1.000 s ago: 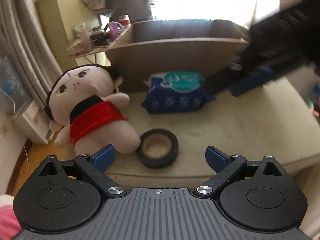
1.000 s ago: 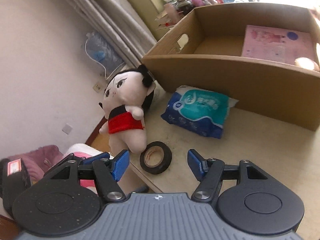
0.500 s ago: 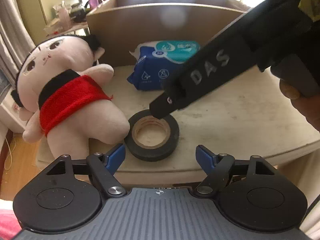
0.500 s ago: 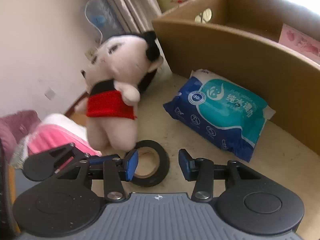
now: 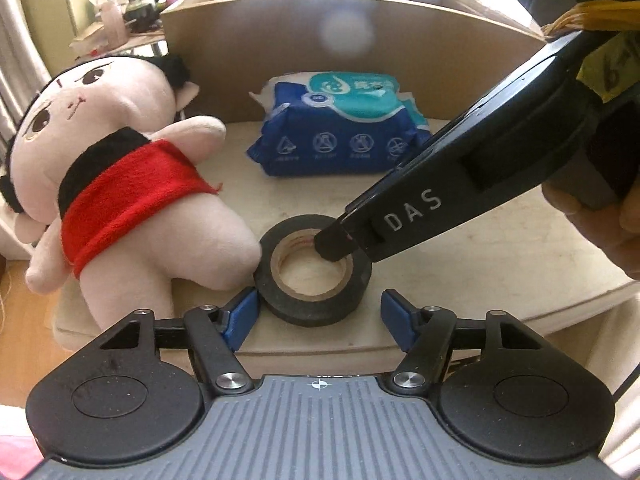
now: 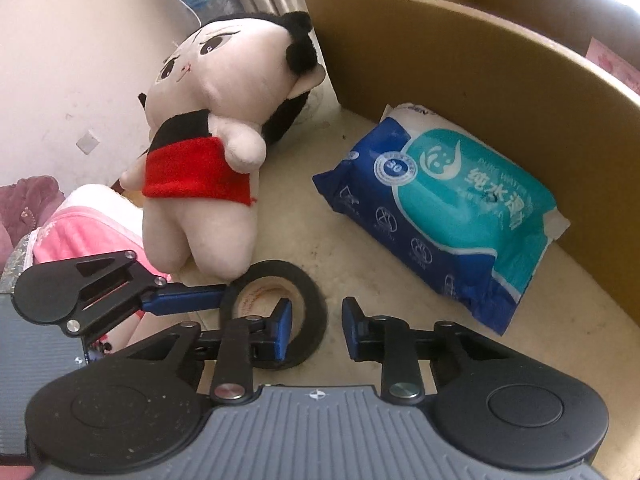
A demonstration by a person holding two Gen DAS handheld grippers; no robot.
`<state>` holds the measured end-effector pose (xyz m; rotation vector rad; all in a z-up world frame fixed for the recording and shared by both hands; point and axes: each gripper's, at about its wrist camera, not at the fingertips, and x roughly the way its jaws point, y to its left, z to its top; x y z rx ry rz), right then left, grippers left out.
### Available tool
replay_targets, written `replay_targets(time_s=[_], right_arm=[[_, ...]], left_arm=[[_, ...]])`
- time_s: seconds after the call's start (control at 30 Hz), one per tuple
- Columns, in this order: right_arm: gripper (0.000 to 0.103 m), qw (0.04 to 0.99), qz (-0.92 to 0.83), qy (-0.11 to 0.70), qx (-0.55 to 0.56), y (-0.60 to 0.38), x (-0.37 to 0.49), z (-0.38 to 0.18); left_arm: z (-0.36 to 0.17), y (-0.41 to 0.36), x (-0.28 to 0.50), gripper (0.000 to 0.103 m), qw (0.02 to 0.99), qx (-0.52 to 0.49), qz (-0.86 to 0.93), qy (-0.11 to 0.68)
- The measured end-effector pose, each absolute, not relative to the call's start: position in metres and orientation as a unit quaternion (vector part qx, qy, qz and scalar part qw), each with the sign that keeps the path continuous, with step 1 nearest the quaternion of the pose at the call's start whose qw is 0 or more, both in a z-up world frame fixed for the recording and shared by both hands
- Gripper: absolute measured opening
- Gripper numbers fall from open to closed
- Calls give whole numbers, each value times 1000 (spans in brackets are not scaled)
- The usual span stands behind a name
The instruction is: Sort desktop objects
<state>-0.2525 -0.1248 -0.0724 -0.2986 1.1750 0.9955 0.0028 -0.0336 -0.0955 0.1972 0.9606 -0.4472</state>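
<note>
A black tape roll [image 5: 314,276] lies flat near the table's front edge, against the foot of a plush doll [image 5: 120,200] in a red wrap. My left gripper [image 5: 320,316] is open, one finger on each side of the roll. My right gripper [image 6: 316,330] is open and straddles the roll's wall: its left finger [image 6: 282,328] is inside the hole of the roll [image 6: 308,316], its right finger outside. In the left wrist view the right gripper comes in from the upper right. A blue wet-wipes pack [image 6: 448,216] lies behind the roll.
A large open cardboard box [image 6: 480,80] stands behind the wipes, with a pink item inside. The doll [image 6: 216,140] lies left of the roll. The beige table [image 5: 460,280] ends just in front of the roll. Pink cloth [image 6: 80,220] lies below the table's left edge.
Both grippers have moved in on the tape roll. The right gripper has come down from above, narrowed, and put one finger into the roll's hole. The left gripper now flanks the roll.
</note>
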Motion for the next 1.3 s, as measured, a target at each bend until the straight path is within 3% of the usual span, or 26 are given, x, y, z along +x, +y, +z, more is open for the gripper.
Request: replay_targets(time_s=[0.43, 0.6, 0.83, 0.97, 1.03, 1.17, 1.3], right_arm=[[29, 741, 376, 549, -92, -204, -248, -69], [29, 757, 358, 546, -15, -241, -241, -61], [30, 772, 357, 525, 20, -261, -247, -47], [30, 776, 360, 516, 28, -263, -249, -48], [30, 778, 360, 514, 33, -269, -251, -48], [31, 779, 356, 514, 42, -272, -253, -52], [31, 782, 348, 515, 40, -273, -255, -53]], left_arm=[[-92, -81, -9, 67, 832, 143, -294, 449], [-83, -95, -17, 82, 832, 181, -295, 434], [-45, -45, -27, 86, 859, 172, -242, 416], [-22, -3, -30, 96, 879, 211, -170, 393], [-15, 16, -28, 96, 881, 234, -131, 390], [-16, 38, -33, 97, 882, 247, -86, 393], [-31, 31, -45, 97, 894, 191, -96, 394]])
